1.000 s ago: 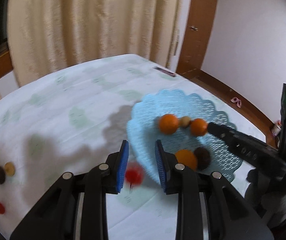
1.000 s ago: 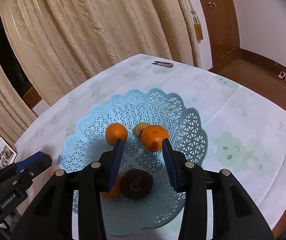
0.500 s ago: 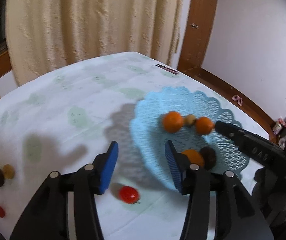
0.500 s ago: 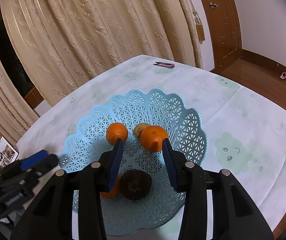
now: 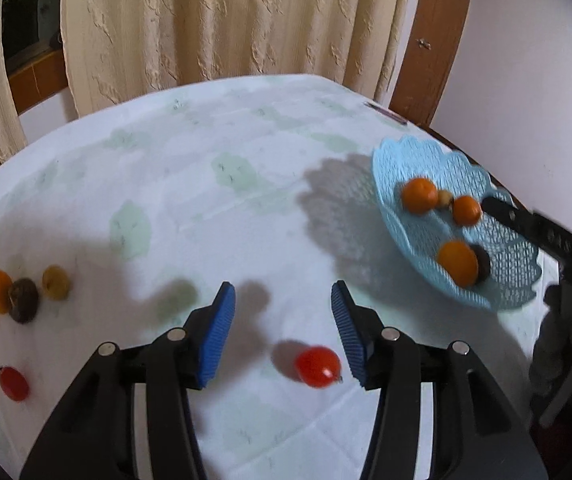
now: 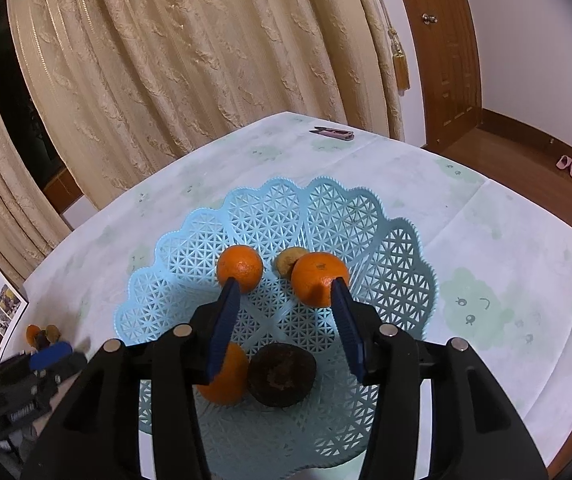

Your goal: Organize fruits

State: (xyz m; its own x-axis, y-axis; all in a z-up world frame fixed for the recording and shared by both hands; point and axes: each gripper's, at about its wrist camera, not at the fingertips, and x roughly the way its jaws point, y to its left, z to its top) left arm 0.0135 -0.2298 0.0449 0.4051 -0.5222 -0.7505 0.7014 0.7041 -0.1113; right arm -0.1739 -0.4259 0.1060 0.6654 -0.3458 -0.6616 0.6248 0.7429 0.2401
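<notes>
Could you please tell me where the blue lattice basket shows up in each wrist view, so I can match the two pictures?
Left wrist view: the blue lattice basket sits at the right edge, beyond the open left gripper.
Right wrist view: the basket fills the centre, under the open right gripper.
Shared landmark: the dark brown fruit beside an orange in the basket.

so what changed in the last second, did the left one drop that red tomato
Yes. The left gripper opened and let go of the cherry tomato, which now lies on the tablecloth short of the blue basket. The right gripper has just been opening, with nothing gripped. The basket's fruit stayed put.
</notes>
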